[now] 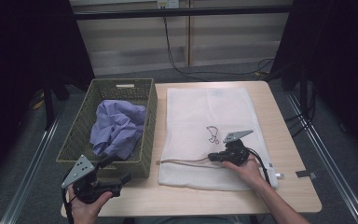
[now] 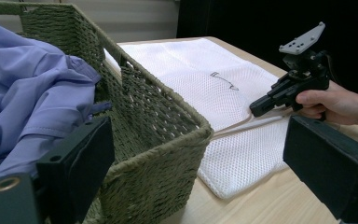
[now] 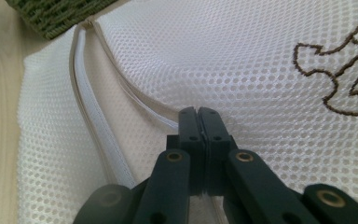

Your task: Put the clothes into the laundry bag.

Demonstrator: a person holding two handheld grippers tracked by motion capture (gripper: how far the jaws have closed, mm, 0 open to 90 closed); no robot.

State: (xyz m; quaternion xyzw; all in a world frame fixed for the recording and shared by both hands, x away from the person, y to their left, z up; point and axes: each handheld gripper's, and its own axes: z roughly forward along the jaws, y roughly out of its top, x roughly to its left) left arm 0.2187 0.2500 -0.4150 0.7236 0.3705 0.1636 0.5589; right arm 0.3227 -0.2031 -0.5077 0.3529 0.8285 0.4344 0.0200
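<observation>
Down on the table (image 1: 298, 154), a white mesh laundry bag (image 1: 200, 116) lies flat on the right half, its zipper edge (image 3: 86, 116) running along the near-left part. The right gripper (image 1: 213, 157) rests on the near part of the bag, pointing left, its jaws pressed together on the upper zipper edge; in the right gripper view that edge curves straight into the closed tips, while the lower edge runs past to the left. A brown embroidered mark (image 1: 211, 134) sits on the mesh just beyond the gripper.

At the near left, the left gripper (image 1: 119, 171) is held off the near wall of a green woven basket (image 1: 77, 135), its jaws spread wide with nothing between them. A crumpled lilac garment (image 1: 119, 126) fills the basket, which stands just left of the bag.
</observation>
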